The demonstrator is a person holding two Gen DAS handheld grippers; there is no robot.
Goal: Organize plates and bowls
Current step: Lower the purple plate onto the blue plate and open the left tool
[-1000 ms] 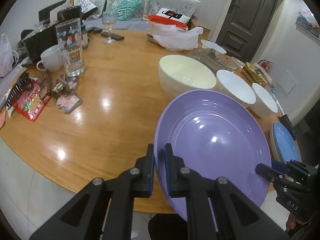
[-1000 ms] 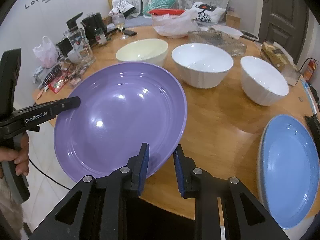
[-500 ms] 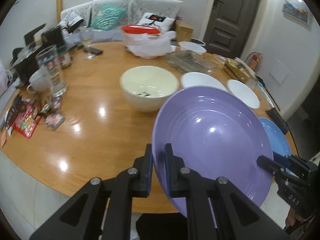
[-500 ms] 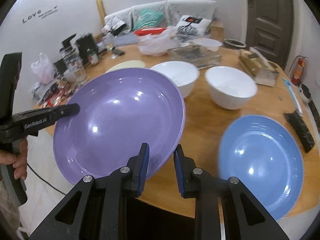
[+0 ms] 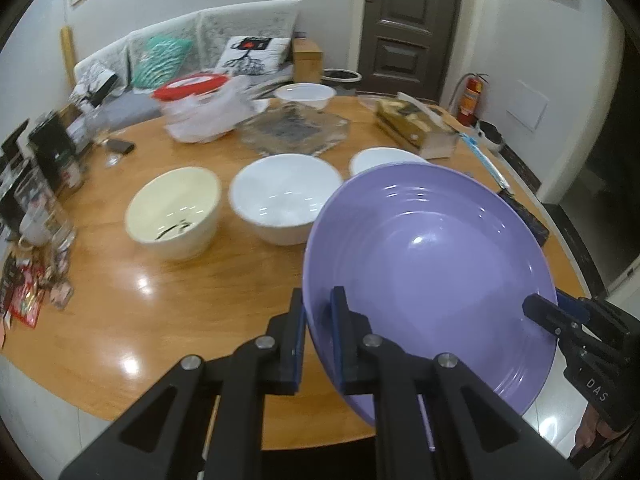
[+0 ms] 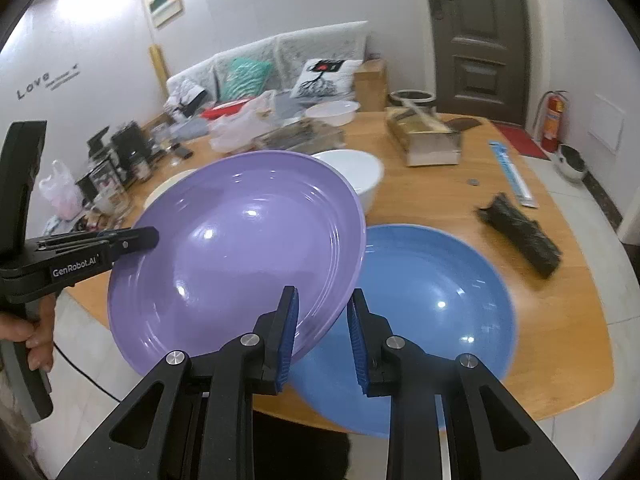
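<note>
Left wrist view shows my left jaws [image 5: 318, 332] clenched on the near rim of the purple plate [image 5: 432, 264], one blue pad under the rim and the other inside it, so the plate hangs tilted above the wooden surface [image 5: 168, 312]. At the far right of that view my right jaws [image 5: 540, 312] pinch the opposite rim of the same plate. Right wrist view shows the same hold from the other side: my right jaws [image 6: 322, 334] straddle the plate's edge [image 6: 240, 256], the left pad pressed on the rim and the other pad standing a little off under it, while my left jaws [image 6: 140, 238], with a hand [image 6: 32, 332] on their grip, clamp the rim across from me. The purple plate sits in the air between both jaws, partly over the blue plate [image 6: 432, 300], which lies flat on the surface near its front edge; I cannot tell whether the two plates touch. Beyond the purple plate stand a cream bowl [image 5: 176, 212], a white bowl [image 5: 286, 198] just beside it, and a second white bowl [image 5: 384, 158] half hidden behind the plate's far rim. A dark wrapped bundle [image 6: 520, 236] lies on the surface to the right of the blue plate, well apart from the bowls
</note>
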